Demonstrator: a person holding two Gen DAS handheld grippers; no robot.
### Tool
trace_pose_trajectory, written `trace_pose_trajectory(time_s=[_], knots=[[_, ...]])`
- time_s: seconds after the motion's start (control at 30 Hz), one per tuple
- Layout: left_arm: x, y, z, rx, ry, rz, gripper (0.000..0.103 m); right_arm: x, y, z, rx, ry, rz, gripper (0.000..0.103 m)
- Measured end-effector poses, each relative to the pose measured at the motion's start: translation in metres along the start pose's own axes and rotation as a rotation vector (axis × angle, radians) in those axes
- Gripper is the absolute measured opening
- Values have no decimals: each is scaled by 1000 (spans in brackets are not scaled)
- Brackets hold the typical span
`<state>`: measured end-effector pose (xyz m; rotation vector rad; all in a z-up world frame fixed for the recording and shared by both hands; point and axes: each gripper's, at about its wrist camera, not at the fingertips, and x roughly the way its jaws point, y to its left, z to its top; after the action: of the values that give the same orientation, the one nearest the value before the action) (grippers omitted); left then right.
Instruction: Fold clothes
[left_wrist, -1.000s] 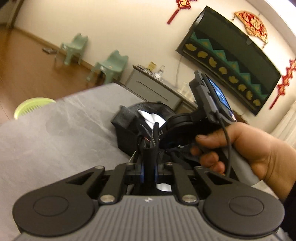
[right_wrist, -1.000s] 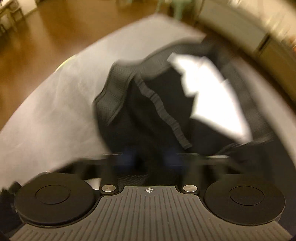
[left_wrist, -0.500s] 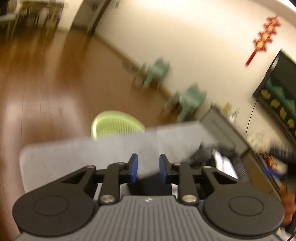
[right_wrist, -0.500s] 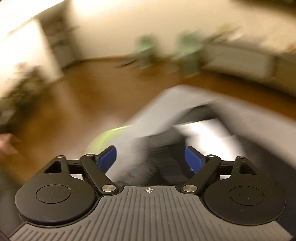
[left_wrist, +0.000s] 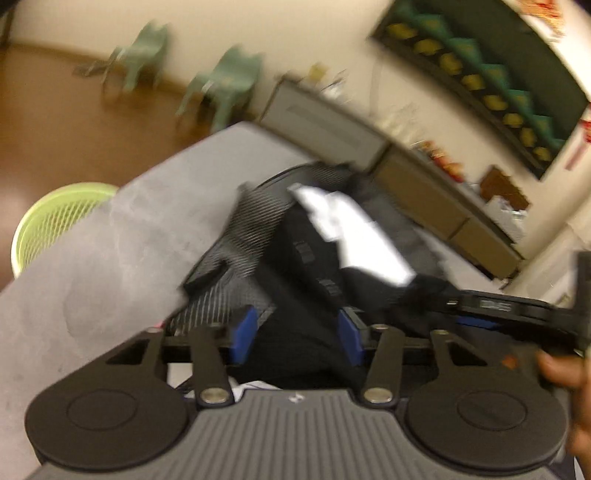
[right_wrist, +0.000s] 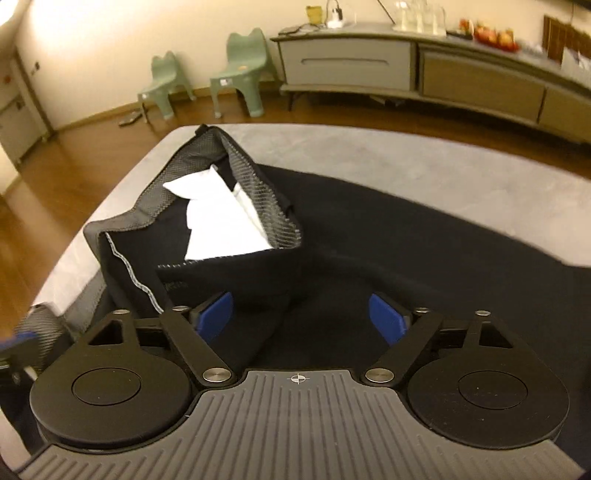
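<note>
Right wrist view, lower centre: the right gripper (right_wrist: 301, 317) stands with its blue-padded fingers (right_wrist: 216, 314) spread wide, nothing between them, poised just over the black garment (right_wrist: 388, 254). The garment lies across the grey table (right_wrist: 424, 162), filling the middle of the frame; its grey mesh lining (right_wrist: 258, 184) and a white inner panel (right_wrist: 218, 218) are turned outward at centre left.

Left wrist view, blurred: the left gripper (left_wrist: 295, 332) is likewise parted, its pads (left_wrist: 242, 334) on either side of dark fabric without pinching it. The same garment (left_wrist: 306, 266) occupies the centre, the table (left_wrist: 122, 251) the left. At lower right, a hand (left_wrist: 569, 387) holds the right gripper (left_wrist: 491, 308).

Background: green plastic chairs (right_wrist: 240, 70) and a grey sideboard (right_wrist: 424, 70) along the top; a lime mesh basket (left_wrist: 51, 221) at left edge.
</note>
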<state>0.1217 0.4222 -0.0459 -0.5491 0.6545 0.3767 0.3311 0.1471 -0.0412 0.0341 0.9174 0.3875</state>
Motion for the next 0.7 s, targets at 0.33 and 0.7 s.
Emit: trace_pose_trajectory(time_s=[0.33,0.7], knots=[[6,-5,17,59,-4,22,43,-24,53,3,43,-129,642,92],[-24,-138,-33,611,-76,-316,79,-111,-178,-90,-8,-72,-362,92]])
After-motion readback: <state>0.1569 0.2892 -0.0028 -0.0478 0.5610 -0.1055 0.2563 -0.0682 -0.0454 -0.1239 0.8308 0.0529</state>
